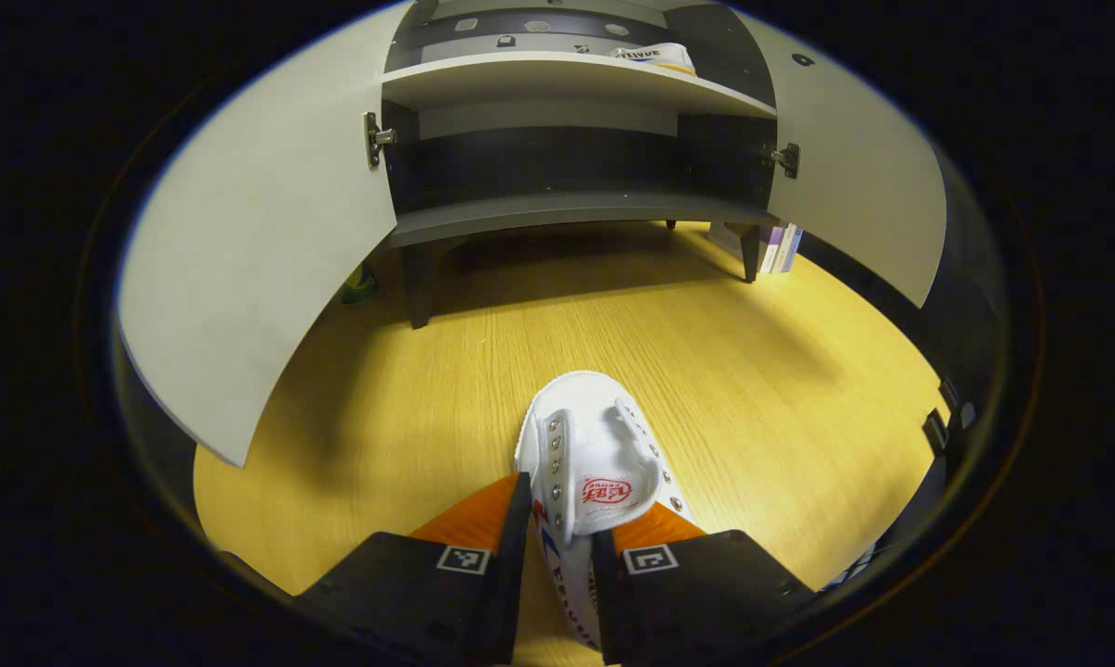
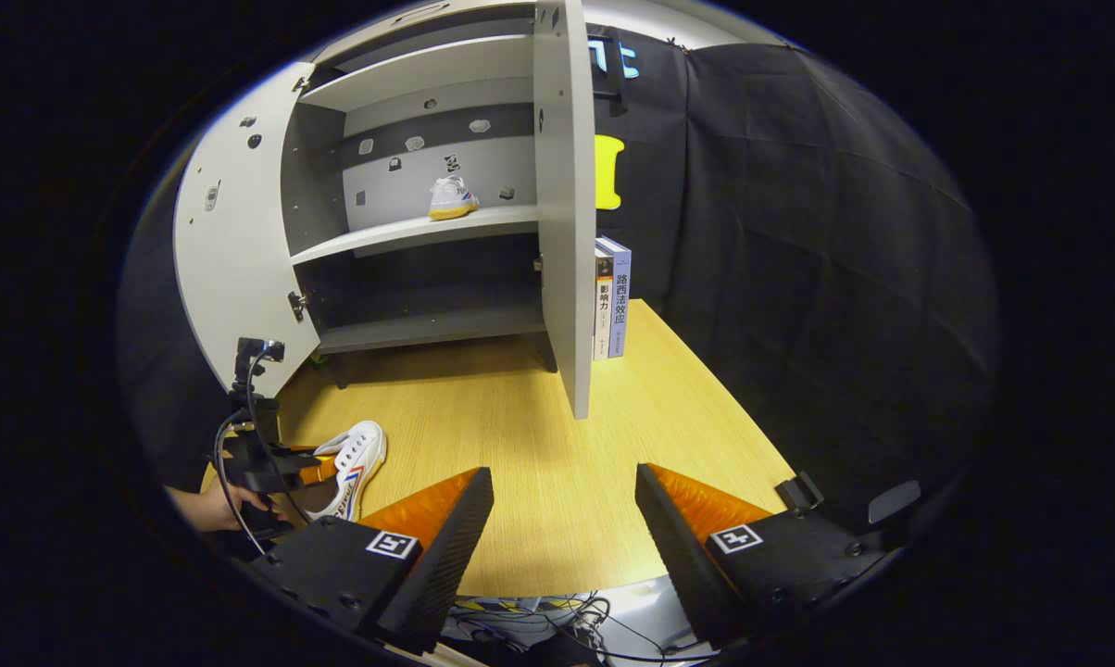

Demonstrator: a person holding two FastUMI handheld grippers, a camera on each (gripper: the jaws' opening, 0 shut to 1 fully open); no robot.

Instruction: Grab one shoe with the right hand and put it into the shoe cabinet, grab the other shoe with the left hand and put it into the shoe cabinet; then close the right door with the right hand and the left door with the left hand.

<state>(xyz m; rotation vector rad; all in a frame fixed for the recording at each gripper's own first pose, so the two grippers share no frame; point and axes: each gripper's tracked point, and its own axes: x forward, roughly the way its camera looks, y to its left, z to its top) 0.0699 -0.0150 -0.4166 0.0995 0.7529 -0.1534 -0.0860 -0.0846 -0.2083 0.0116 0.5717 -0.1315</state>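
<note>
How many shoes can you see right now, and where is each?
2. One white shoe sits on the cabinet's upper shelf; the other shoe is on the table, held between the left gripper's fingers.

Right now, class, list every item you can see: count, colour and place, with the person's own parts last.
shoes: 2, white; one on the table between the left gripper's fingers, one on the cabinet's upper shelf.
shoe cabinet: 1, grey, at the table's back, both doors open.
books: 2, upright beside the cabinet's right door.
table: 1, light wood.
left gripper: 1, shut on the table shoe.
right gripper: 1, open, empty.
hand: 1, holding the left gripper.
</note>
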